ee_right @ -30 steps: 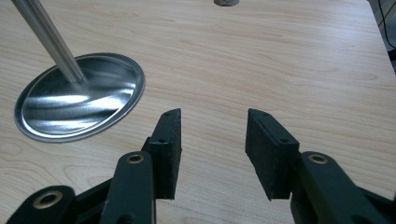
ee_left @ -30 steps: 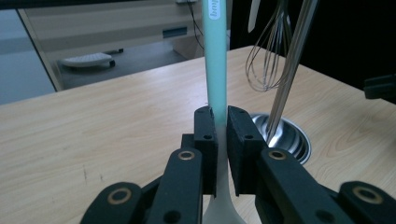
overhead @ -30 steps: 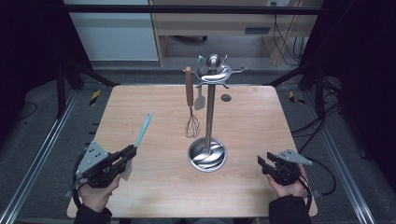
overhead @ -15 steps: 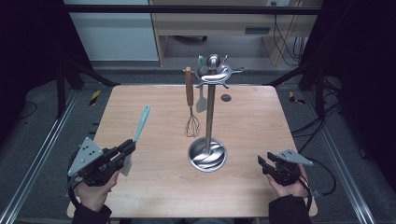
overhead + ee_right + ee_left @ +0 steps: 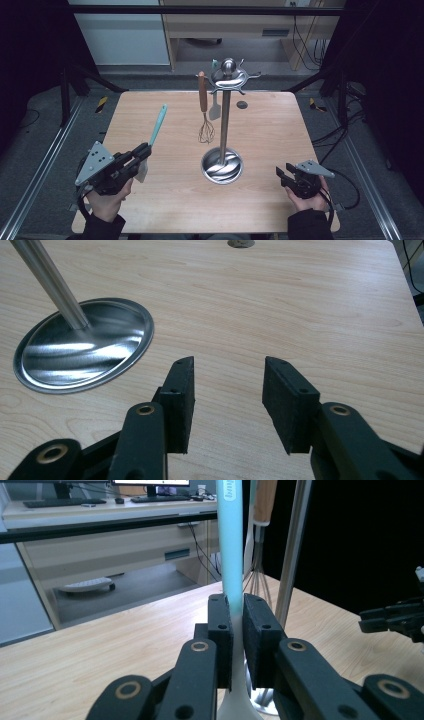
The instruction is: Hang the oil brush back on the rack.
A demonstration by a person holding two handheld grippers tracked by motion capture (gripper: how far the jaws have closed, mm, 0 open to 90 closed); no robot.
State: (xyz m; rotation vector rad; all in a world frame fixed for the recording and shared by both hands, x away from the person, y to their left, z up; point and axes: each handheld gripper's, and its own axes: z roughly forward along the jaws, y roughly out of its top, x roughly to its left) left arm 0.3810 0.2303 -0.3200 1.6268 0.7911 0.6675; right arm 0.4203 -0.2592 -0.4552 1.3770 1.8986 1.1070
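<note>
Clearly, a teal-handled spatula (image 5: 156, 127) was clamped between the closed jaws of the left gripper (image 5: 140, 156), the pads pressing on its neck just where the pale blade (image 5: 142, 171) begins. Its long axis ran straight out beyond the jaws, handle end foremost and tilted upward, with the blade lying back beneath them and lifted off the surface (image 5: 280, 125). Ahead of the jaws and somewhat to the right, the utensil stand (image 5: 223, 120) was seen, its hooked crown (image 5: 229, 79) set higher than the handle tip; a whisk (image 5: 204, 114) and a second spatula (image 5: 215, 107) were already hung there. The coming move was judged to turn on that handle end being carried forward and up to a free hook. The right gripper (image 5: 281, 176) was held low with its jaws parted and nothing between them, the stand's base (image 5: 82, 342) lying ahead to their left; the left hand was judged the one placed to hang the spatula.
</note>
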